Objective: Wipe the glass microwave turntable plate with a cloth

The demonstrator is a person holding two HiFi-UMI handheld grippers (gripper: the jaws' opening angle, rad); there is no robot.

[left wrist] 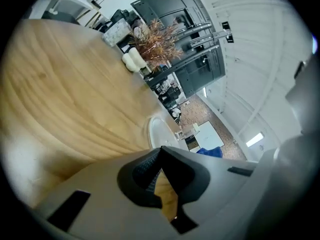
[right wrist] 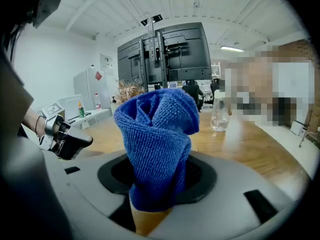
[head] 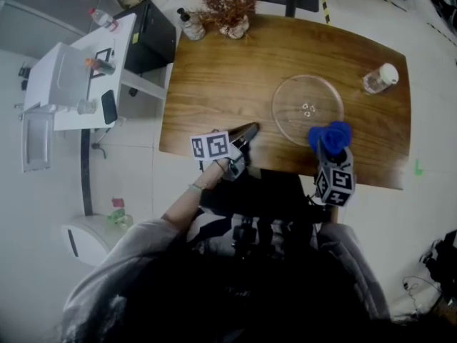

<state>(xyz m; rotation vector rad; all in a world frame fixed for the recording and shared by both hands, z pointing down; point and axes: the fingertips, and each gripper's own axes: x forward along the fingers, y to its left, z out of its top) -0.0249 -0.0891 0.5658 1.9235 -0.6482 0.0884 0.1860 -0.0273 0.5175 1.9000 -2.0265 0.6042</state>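
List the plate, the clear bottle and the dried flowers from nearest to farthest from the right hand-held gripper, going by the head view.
1. Plate: just ahead of the right hand-held gripper, slightly to its left.
2. Bottle: farther ahead, off to the right.
3. Dried flowers: at the far side, well to the left.

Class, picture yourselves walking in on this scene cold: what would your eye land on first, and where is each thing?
The bright blue cloth stands out first, bunched upright in the jaws of the right gripper at the near edge of the wooden table. Just beyond it the clear glass turntable plate lies flat on the wood. The left gripper is shut and empty, to the plate's left.
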